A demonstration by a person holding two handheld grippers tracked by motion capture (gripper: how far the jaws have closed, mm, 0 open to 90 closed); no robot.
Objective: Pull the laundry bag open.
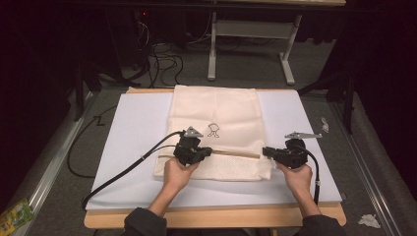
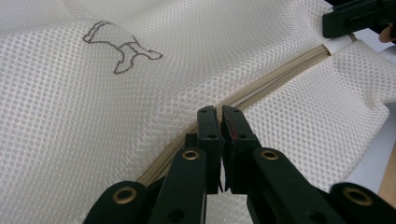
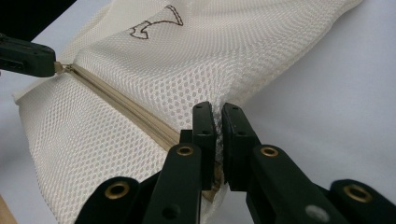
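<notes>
Left gripper point(image 2: 218, 116) clamped at zipper point(image 2: 261, 88), right gripper point(image 3: 218, 114) apparently pinching mesh bag point(image 1: 216, 118) edge, bare table point(image 1: 133, 128) around.

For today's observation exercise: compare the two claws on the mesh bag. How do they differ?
The left claw grips the zip partway in from the bag's left edge; the right claw pinches the bag's right edge at the zip's end. The left points right, the right points left. Both are shut on the bag at zip level.
</notes>
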